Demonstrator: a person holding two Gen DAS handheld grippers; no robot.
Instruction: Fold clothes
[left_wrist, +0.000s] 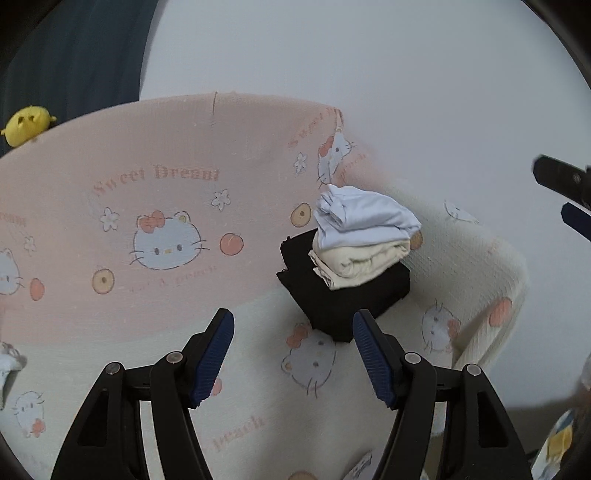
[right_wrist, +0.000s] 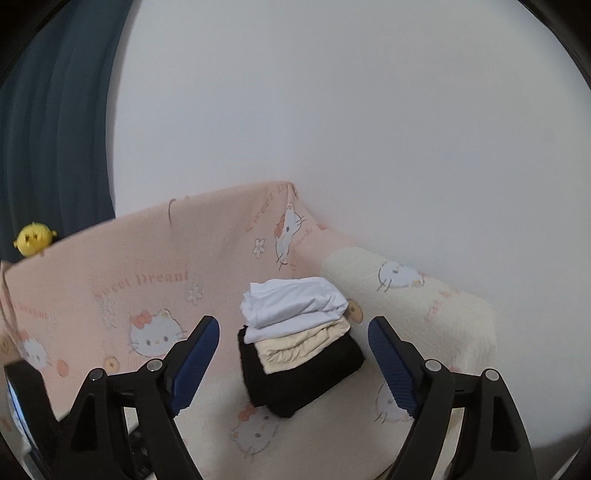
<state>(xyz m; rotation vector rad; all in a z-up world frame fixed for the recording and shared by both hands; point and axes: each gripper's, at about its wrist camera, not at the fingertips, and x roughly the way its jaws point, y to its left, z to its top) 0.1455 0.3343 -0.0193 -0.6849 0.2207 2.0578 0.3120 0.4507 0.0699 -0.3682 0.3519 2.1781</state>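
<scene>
A stack of three folded garments sits in the sofa's right corner: a pale blue-white one on top, a cream one in the middle, a black one at the bottom. The stack also shows in the right wrist view, with the white garment, cream garment and black garment. My left gripper is open and empty, just in front of the stack. My right gripper is open and empty, its fingers either side of the stack, short of it. The right gripper's fingers show at the left view's right edge.
The sofa is covered with a pink and cream Hello Kitty blanket, seen also in the right wrist view. A cream-covered armrest stands right of the stack. A yellow plush toy sits on the sofa back at left. A white wall is behind, a dark curtain at left.
</scene>
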